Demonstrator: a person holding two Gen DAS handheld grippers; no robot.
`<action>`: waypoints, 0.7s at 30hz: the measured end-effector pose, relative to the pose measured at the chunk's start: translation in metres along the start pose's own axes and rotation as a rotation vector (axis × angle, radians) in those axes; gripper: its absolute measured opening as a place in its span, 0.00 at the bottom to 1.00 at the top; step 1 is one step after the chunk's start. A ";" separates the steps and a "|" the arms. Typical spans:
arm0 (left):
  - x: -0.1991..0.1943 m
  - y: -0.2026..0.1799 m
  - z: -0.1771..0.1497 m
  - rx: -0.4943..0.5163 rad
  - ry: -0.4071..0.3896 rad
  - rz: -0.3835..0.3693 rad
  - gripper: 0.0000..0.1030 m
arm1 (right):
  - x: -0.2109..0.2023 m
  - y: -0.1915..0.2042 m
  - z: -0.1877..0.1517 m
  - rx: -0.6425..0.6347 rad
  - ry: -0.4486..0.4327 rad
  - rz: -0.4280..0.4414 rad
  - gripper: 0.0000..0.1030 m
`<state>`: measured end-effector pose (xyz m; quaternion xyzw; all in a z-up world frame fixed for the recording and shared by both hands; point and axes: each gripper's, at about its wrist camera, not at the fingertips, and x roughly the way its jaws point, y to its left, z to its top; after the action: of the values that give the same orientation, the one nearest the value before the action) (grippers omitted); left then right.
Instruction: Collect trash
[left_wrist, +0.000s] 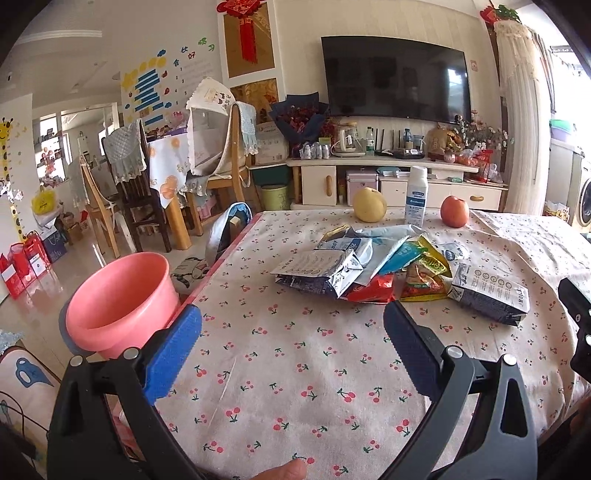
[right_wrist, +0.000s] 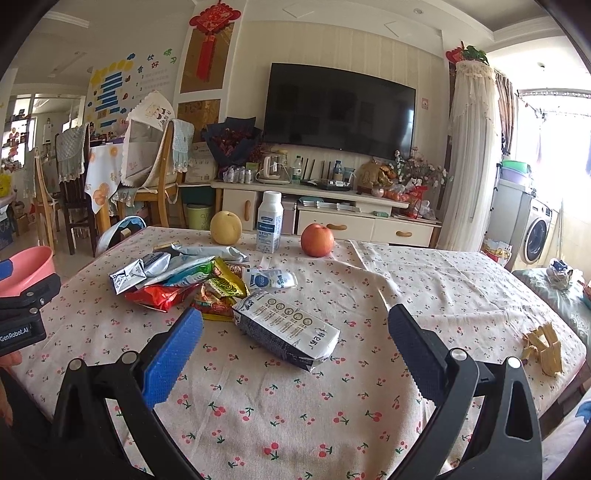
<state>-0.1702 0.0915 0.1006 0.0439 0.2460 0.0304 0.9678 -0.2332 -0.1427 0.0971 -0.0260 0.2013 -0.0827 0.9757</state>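
A heap of empty wrappers and flattened milk cartons (left_wrist: 373, 262) (right_wrist: 181, 277) lies mid-table on the cherry-print cloth (left_wrist: 295, 369). One crushed carton (right_wrist: 286, 328) (left_wrist: 489, 293) lies apart at the heap's right, just beyond my right gripper (right_wrist: 295, 325), which stands open with nothing in it. My left gripper (left_wrist: 293, 319) is open too, short of the heap, nothing between its fingers. A pink bin (left_wrist: 122, 301) (right_wrist: 26, 266) stands off the table's left edge, beside the left blue finger (left_wrist: 173, 350).
At the table's far edge stand a yellow pear (left_wrist: 369, 204), a white bottle (left_wrist: 416, 195) and a red apple (left_wrist: 454, 211). Yellowish scraps (right_wrist: 545, 347) lie near the right edge. Chairs, a dining table and a TV cabinet lie beyond.
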 end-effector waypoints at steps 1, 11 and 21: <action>0.002 0.000 -0.001 -0.001 0.004 -0.005 0.96 | 0.002 0.000 -0.001 -0.003 0.006 0.000 0.96; 0.014 -0.001 -0.006 -0.028 -0.008 -0.069 0.96 | 0.029 -0.001 -0.009 0.022 0.128 0.075 0.96; 0.036 -0.005 0.003 0.044 0.025 -0.114 0.96 | 0.053 -0.031 -0.012 0.166 0.241 0.162 0.96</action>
<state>-0.1368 0.0890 0.0852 0.0506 0.2610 -0.0295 0.9636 -0.1948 -0.1822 0.0676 0.0813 0.3108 -0.0227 0.9467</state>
